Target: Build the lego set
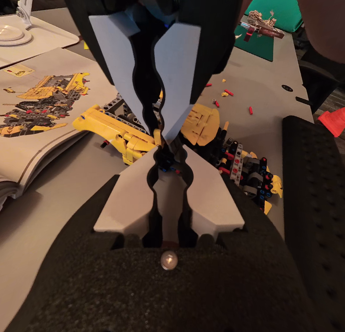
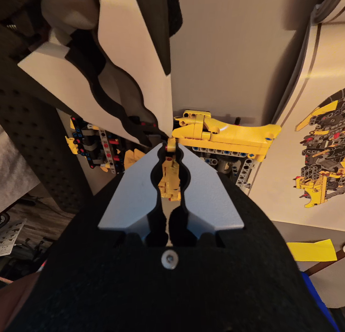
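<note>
The likeliest failure is the small yellow connector (image 2: 171, 143) skewing or popping out of the pinch: it is held only at the very fingertips, so an off-axis push against the bulldozer model (image 2: 224, 134) could twist it loose and drop it into the dark framework, or send it toward the loose red pins (image 1: 228, 92) scattered near the table's (image 1: 242, 71) far right edge. Too hard a push could also slide the model, which lies flat in the middle of the table just beside the open instruction booklet (image 1: 46, 99) along the left edge, or crack apart joints already made. The two tools meet tip to tip, so their fingers may also knock each other. The right gripper (image 2: 170, 147) is clenched on the yellow connector, right against the end of the model's long yellow panel. The left gripper (image 1: 169, 151) is nearly closed and appears to pinch a black part of the model's frame, steadying it.
</note>
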`<action>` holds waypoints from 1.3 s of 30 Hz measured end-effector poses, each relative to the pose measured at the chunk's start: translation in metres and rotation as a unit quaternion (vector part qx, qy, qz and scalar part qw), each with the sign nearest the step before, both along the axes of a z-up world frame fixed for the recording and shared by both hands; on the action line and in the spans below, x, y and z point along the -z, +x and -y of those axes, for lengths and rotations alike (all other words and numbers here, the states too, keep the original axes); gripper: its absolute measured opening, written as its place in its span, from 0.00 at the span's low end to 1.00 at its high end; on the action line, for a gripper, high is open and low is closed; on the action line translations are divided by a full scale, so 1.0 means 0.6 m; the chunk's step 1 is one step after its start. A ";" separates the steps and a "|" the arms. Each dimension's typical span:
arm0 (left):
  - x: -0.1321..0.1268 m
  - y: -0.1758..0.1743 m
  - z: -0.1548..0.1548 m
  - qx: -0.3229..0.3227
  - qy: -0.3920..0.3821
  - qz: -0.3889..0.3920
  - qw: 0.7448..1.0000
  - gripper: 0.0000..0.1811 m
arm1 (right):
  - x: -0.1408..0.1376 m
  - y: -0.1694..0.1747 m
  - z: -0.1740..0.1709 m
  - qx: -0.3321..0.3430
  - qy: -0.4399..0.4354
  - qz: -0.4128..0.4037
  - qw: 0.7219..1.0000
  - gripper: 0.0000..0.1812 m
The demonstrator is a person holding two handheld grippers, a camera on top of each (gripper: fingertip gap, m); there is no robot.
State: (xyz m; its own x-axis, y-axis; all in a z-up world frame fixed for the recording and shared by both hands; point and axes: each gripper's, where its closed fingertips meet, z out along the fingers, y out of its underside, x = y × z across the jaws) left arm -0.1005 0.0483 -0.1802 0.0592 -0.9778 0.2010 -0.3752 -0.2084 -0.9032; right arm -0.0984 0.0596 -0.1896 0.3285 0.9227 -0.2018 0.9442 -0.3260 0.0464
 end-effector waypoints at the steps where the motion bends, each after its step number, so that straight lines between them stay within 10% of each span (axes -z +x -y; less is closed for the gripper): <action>1: 0.000 0.002 0.000 0.001 -0.003 0.000 1.000 0.10 | 0.000 0.002 0.000 0.003 0.001 0.000 1.000 0.05; 8: -0.004 -0.014 0.003 0.003 -0.076 0.011 0.997 0.14 | -0.004 0.013 -0.002 0.026 -0.007 -0.035 0.999 0.04; 15: -0.048 -0.008 0.046 -0.026 -0.229 0.062 0.971 0.19 | -0.060 0.004 -0.022 0.133 0.013 -0.267 0.954 0.05; 24: -0.015 0.027 0.042 -0.069 -0.308 0.033 0.948 0.15 | -0.034 0.150 0.062 0.316 0.103 -0.309 0.891 0.05; 39: -0.022 -0.034 0.043 0.110 -0.344 -0.027 0.932 0.07 | 0.006 -0.011 0.146 0.305 0.046 -0.387 0.869 0.04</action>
